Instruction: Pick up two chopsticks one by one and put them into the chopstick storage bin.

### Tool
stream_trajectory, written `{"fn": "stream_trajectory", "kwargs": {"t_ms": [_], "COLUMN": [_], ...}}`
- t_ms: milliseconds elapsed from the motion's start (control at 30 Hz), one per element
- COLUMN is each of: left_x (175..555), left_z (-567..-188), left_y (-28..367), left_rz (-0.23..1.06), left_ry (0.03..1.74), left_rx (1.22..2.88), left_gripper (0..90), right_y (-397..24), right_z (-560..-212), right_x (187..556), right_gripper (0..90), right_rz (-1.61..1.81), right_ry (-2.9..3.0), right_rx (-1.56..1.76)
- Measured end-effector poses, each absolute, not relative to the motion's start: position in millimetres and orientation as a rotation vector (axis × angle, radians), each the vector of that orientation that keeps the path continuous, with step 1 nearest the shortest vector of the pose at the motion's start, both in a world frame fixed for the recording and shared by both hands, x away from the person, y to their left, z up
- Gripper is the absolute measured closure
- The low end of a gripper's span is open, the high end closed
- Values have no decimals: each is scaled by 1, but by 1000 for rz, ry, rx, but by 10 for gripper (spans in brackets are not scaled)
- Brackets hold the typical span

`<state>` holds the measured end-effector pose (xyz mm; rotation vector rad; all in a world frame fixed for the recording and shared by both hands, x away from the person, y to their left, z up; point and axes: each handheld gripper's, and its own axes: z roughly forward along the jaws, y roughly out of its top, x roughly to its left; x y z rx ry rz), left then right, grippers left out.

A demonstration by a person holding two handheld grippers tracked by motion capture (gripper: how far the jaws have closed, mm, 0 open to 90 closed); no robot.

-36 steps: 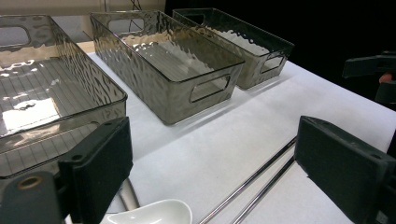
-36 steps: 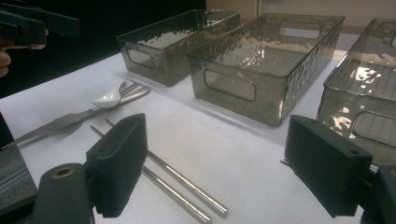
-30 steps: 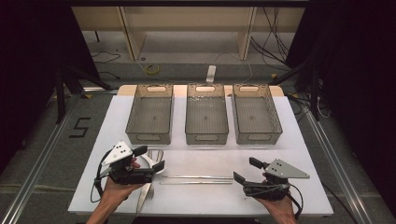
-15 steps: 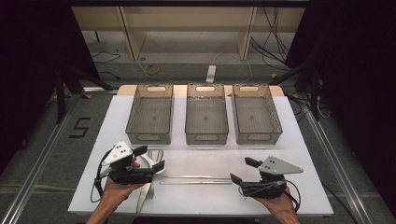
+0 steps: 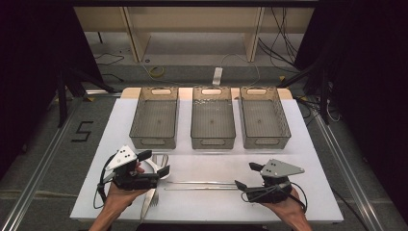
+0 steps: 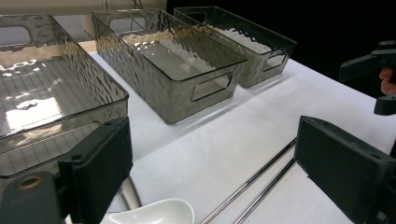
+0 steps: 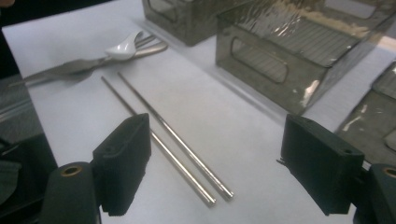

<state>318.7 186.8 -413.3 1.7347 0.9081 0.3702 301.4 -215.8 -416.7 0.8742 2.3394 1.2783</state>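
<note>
- At the near edge of the table (image 5: 308,144), the right tool (image 5: 244,176) hangs released, its jaws spread wide with nothing between them; in the right gripper view (image 7: 212,177) the near ends of the two metal chopsticks (image 7: 163,133) lie just ahead of its jaws, closer to one jaw than the other.
- Near the table's near left corner, the left tool (image 5: 155,162) is also released and empty; in the left gripper view (image 6: 210,182) a white spoon (image 6: 154,215) lies on the cloth between its jaws.
- The chopsticks (image 5: 202,185) lie side by side, parallel to the near edge, between the two tools; a fork and other cutlery (image 5: 153,195) rest beside the spoon (image 5: 156,169) at the left.
- Farther back, three clear bins (image 5: 213,118) stand in a row toward the far edge, all apparently empty.
- The step in hand looks like the approach to a first pick-up, with sorting not yet begun.
- Next, the right tool likely needs to centre over the chopstick ends, lower to the cloth and close on both rods together; thin, round and smooth, they may roll apart or slip.
</note>
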Motion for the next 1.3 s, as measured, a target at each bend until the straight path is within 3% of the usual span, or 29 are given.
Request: {"fn": "stream_trajectory", "kwargs": {"t_ms": [300,867,1300], "left_x": [319,318,318], "left_z": [-413,-413,-412], "left_y": [187,187,187], "left_rz": [375,379,386], "left_ry": [911,908,899], "left_rx": [1737,1739,1740], "left_gripper": [107,107,107], "right_y": [-183,-129,-115], "right_z": [-415,-437,-452], "right_x": [319,347,355], "right_gripper": [279,505,623], "right_rz": [1064,634,482], "right_ry": [2559,2896,2964], "right_rx": [764,629,549]}}
